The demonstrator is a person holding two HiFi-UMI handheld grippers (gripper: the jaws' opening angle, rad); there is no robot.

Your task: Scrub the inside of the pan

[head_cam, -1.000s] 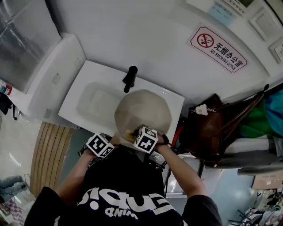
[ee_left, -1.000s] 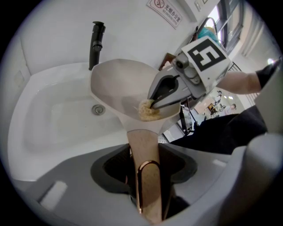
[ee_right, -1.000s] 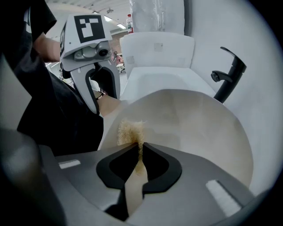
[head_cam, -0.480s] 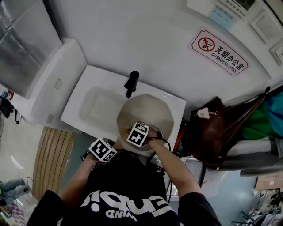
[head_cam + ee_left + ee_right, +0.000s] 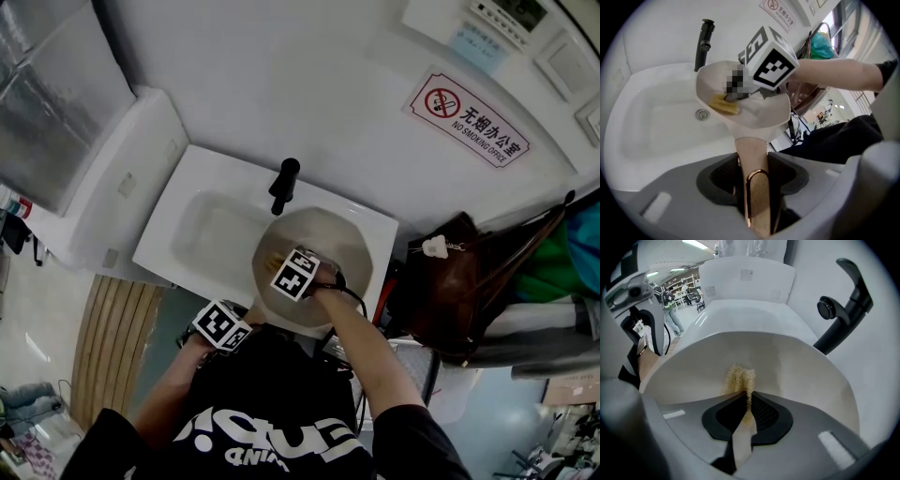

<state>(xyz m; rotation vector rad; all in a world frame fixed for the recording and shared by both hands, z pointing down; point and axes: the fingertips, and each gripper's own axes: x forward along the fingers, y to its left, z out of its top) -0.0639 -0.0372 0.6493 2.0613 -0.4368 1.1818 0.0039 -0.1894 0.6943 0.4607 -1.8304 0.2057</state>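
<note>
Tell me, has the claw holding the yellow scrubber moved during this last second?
Yes. The right claw with its scrubber moved from the pan's near rim deeper into the pan, toward the black faucet.

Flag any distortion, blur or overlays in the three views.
Head view: strong fisheye, the sink rim bows, light even. Left gripper view: black corners, a mosaic patch overlaid next to the sponge, pan handle looms large up close. Right gripper view: black corners, faucet crisp, pan bowed.
</note>
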